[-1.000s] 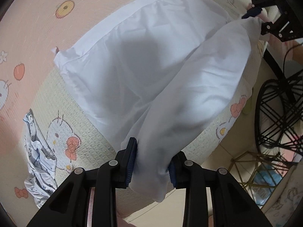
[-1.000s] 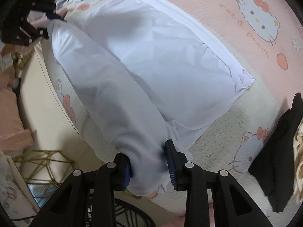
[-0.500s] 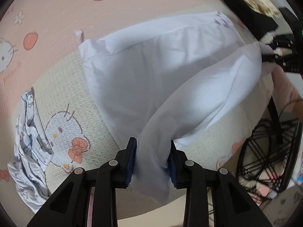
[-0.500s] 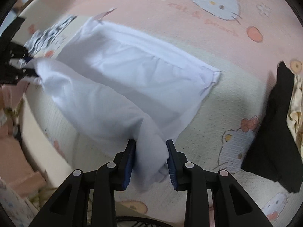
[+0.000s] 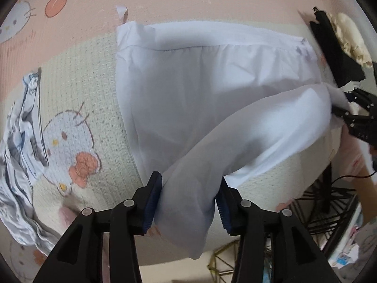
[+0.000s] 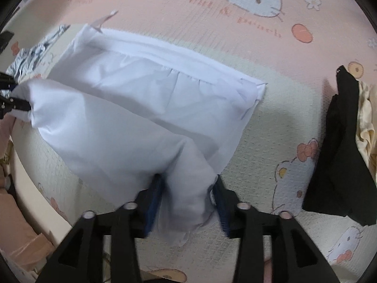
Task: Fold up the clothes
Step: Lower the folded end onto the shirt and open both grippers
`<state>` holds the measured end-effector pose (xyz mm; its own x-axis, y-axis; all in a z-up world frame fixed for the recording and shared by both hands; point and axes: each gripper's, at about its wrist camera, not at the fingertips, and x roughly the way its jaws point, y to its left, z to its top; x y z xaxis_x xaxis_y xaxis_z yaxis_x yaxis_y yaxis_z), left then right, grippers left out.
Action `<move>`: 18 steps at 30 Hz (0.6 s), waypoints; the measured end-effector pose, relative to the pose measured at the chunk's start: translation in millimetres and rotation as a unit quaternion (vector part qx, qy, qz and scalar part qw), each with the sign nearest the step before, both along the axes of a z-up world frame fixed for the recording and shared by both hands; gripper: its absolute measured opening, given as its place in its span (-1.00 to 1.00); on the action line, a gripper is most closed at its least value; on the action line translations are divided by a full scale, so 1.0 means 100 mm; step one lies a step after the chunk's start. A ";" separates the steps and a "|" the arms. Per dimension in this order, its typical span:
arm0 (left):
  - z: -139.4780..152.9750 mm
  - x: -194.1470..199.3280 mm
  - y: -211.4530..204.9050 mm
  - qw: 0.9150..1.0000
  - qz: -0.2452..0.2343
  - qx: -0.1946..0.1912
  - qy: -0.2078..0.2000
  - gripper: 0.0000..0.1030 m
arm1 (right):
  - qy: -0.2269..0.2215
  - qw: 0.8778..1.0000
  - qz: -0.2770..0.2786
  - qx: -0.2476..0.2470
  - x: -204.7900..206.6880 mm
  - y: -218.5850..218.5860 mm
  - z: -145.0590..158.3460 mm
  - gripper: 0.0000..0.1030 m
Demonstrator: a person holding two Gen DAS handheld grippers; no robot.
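Observation:
A white garment [image 5: 188,89] [image 6: 146,99] lies on a cartoon-cat patterned bed cover [image 5: 77,108], its banded edge at the far side. The near edge is lifted off the cover and stretched between the two grippers. My left gripper [image 5: 188,198] is shut on one corner of that edge. My right gripper [image 6: 188,200] is shut on the other corner. Each gripper appears small at the rim of the other's view: the right gripper [image 5: 353,118] and the left gripper [image 6: 11,103]. The lifted fold hides part of the garment's lower half.
A striped grey-white garment [image 5: 21,155] [image 6: 30,56] lies crumpled at the left. A black garment [image 6: 339,155] [image 5: 334,54] over a cream frilly one [image 6: 367,127] lies at the right. A black wire rack [image 5: 329,202] stands beside the bed's near edge.
Both grippers have carried the lifted near edge forward over the bed, toward the banded far edge. The garment now sits squarer and fuller in both views.

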<state>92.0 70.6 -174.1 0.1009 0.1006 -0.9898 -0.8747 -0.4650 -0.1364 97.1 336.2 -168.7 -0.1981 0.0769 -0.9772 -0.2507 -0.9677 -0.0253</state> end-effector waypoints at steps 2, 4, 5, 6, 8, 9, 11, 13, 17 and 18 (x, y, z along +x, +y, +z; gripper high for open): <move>0.14 0.13 -0.09 1.000 0.009 0.017 0.006 -0.20 | 0.013 1.000 -0.017 -0.008 0.06 0.03 0.05 0.14; 0.31 0.26 -0.16 0.998 0.025 0.050 0.013 -0.20 | 0.027 0.999 -0.037 -0.023 0.13 0.03 0.11 0.15; 0.39 0.23 -0.17 0.997 0.029 0.064 0.022 -0.18 | 0.034 0.998 -0.047 -0.029 0.15 0.03 0.13 0.15; 0.46 0.00 -0.12 0.996 0.024 0.069 0.043 -0.15 | 0.039 0.997 -0.058 -0.033 0.17 0.04 0.16 0.15; 0.61 -0.48 -0.02 0.993 0.013 0.081 0.085 -0.14 | 0.051 0.995 -0.078 -0.041 0.16 0.08 0.17 0.15; 0.68 -0.71 0.03 0.991 0.008 0.086 0.106 -0.14 | 0.058 0.994 -0.086 -0.041 0.19 0.08 0.18 0.16; 0.83 -1.18 0.14 0.984 -0.002 0.097 0.147 -0.14 | 0.073 0.991 -0.103 -0.041 0.24 0.06 0.19 0.16; 0.97 -1.65 0.24 0.976 -0.013 0.108 0.188 -0.14 | 0.088 0.989 -0.117 -0.037 0.29 0.05 0.16 0.16; 0.93 -2.11 0.01 0.985 0.021 0.097 0.142 -0.14 | 0.088 0.985 -0.141 -0.053 0.41 0.11 0.13 0.16; 0.86 -2.14 0.00 0.987 0.035 0.099 0.122 -0.14 | 0.086 0.983 -0.148 -0.059 0.44 0.13 0.12 0.16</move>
